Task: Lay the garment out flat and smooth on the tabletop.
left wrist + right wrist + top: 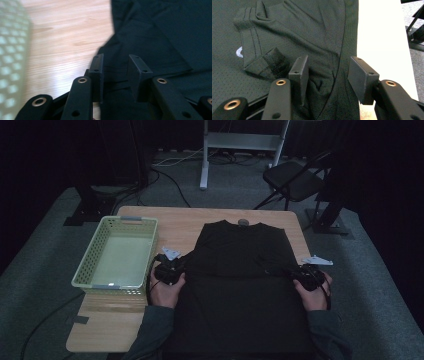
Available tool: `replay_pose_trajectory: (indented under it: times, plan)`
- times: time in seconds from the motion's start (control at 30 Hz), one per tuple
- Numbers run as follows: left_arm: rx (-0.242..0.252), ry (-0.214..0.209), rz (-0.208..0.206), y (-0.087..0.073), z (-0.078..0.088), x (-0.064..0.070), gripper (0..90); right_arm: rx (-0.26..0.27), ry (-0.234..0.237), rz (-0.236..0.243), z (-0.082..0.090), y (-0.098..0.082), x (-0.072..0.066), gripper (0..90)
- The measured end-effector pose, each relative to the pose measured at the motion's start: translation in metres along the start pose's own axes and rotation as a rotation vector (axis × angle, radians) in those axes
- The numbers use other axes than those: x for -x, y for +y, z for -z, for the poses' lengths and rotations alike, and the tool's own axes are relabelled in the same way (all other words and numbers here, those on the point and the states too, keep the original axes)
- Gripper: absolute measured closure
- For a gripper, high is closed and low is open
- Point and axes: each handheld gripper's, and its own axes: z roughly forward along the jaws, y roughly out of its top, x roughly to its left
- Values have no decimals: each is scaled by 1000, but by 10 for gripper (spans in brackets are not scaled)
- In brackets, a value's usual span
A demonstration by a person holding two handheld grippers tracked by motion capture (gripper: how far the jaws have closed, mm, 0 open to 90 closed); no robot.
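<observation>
Nearest you, the black shirt point(240, 285) lies flat on the wooden table point(107, 327), hem at 6 o'clock, collar at 12, covering the middle and right of the tabletop. Your left gripper point(169, 270) sits at the shirt's 9 o'clock edge, your left hand point(165, 290) behind it. In the left gripper view, the left gripper point(117, 75) has its jaws partly apart, a moderate gap between the pads; they hang over the shirt point(160, 45) at its edge, with dark cloth seen through the gap and bare table point(65, 37) at 10 o'clock. No fold is pinched between the pads. Your right gripper point(307, 276) sits at the shirt's 3 o'clock edge, your right hand point(314, 295) behind it. In the right gripper view, the right gripper point(332, 77) stands wider open, its jaws straddling a side seam of the shirt point(287, 30); cloth lies under and between the pads, but they do not press on it. A folded sleeve cuff lies at 10 o'clock of those jaws, pale table point(382, 37) at 2 o'clock. Farther left, at 10 o'clock of the left gripper, a pale green basket point(90, 255) with perforated walls stands on the table just beside the shirt; nothing in it. Past the table, at 1 o'clock, a dark folding chair point(295, 180) stands on the floor.
</observation>
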Motion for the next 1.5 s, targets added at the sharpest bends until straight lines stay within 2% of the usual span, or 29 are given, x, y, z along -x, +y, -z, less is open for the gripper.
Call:
replay_pose_trajectory:
  times: [0.1, 0.2, 0.27, 0.5, 0.6, 0.97, 1.13, 1.27, 1.4, 1.5]
  plan:
    - [-14, -35, -21, 1, -7, 11, 655, 0, 1, -3, 0, 0, 0, 508]
    - [-4, -95, -39, 4, -13, 20, 624, 0, 1, -3, 0, 0, 0, 508]
    - [-12, -117, -53, 5, -19, 25, 614, 0, 1, -3, 0, 0, 0, 508]
    - [-49, -210, -57, 6, -37, 36, 585, 0, 1, -2, 0, 0, 0, 508]
    - [-58, -229, -70, 6, -42, 40, 571, 0, 1, -2, 0, 0, 0, 506]
    - [-71, -252, -116, 11, -46, 51, 527, 0, 0, -2, 0, 0, 0, 506]
    - [-71, -249, -159, 12, -49, 65, 514, 0, -3, 1, 0, 0, 0, 506]
    - [-86, -226, -182, 11, -54, 70, 511, -1, 0, -3, 0, 0, 0, 506]
    - [-103, -177, -210, 9, -57, 71, 595, -1, 2, -7, 0, 0, 0, 506]
    - [-108, -175, -193, 11, -56, 67, 707, -1, 2, -8, 0, 0, 0, 505]
